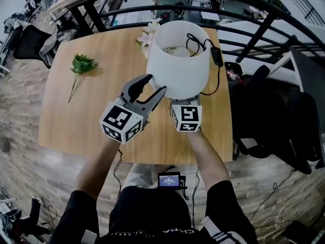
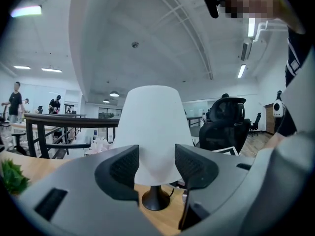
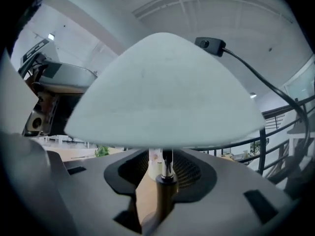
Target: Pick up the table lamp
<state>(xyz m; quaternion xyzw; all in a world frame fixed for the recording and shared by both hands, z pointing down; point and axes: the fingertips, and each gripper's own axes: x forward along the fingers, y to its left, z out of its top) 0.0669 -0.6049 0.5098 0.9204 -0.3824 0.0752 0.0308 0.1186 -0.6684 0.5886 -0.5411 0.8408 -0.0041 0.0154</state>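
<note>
The table lamp has a wide white shade [image 1: 177,60] and stands near the far right of the wooden table [image 1: 81,121]. Its black cord with an inline switch [image 1: 217,55] is draped over the shade. My left gripper [image 1: 155,84] is open at the shade's lower left. In the left gripper view the shade [image 2: 155,127] and round black base [image 2: 156,199] stand ahead of the jaws, not between them. My right gripper reaches under the shade, and only its marker cube [image 1: 185,118] shows from above. In the right gripper view the dark stem [image 3: 166,186] stands between the open jaws, with a gap at its left.
A green sprig [image 1: 81,66] lies on the table's left part. Pale flowers [image 1: 146,37] sit behind the lamp. A black railing [image 1: 203,14] curves past the table's far side. A black office chair [image 1: 274,111] stands to the table's right.
</note>
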